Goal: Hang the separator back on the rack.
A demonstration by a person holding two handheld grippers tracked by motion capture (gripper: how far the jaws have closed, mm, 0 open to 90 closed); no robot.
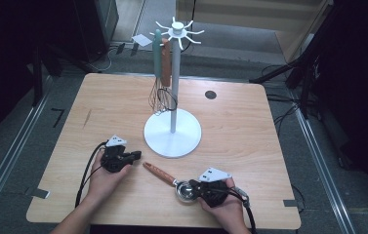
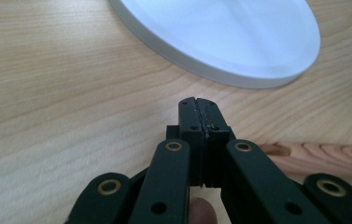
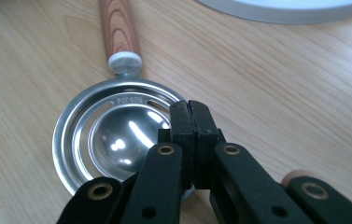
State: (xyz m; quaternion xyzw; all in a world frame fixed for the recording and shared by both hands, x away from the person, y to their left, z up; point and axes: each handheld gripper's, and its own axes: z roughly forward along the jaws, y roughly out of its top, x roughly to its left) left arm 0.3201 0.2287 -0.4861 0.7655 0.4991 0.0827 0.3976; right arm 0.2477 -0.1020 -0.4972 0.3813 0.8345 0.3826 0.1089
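Presently, entries as the three views stand.

Table: light wooden table point(image 1: 250, 131), with a small dark round disc point(image 1: 211, 94) near its far edge.

Stand: white hook stand point(image 1: 173, 97) upright near the table's middle, on a round white base point(image 1: 173, 140); hooks radiate from its top.

Hung items: a whisk with a pale green handle point(image 1: 157, 53) and a utensil with a brown wooden handle point(image 1: 165, 66) hang side by side from the hooks at the pole's left; their wire heads reach down near the base.

Task thing: egg separator point(image 1: 185, 189), a slotted steel bowl on a wooden handle, lying flat on the table in front of the base and apart from it. The handle point(image 1: 159, 173) runs up-left from the bowl toward the left gripper.

Right gripper: right gripper point(image 1: 195, 187) held low at the near right; in the right gripper view its jaws are pressed together with nothing between them, tips point(image 3: 192, 114) over the near rim of the steel bowl point(image 3: 113, 135). Whether they touch the rim cannot be told.

Left gripper: left gripper point(image 1: 135, 156) just left of the base and near the handle's free end. In the left gripper view the jaws point(image 2: 199, 114) are closed on nothing, above bare wood, with the base's edge point(image 2: 220, 74) ahead and the handle point(image 2: 323, 158) at the right.

Hands: each gripper is held from behind by one hand; a fingertip point(image 2: 200, 210) shows beneath the left gripper's linkage.
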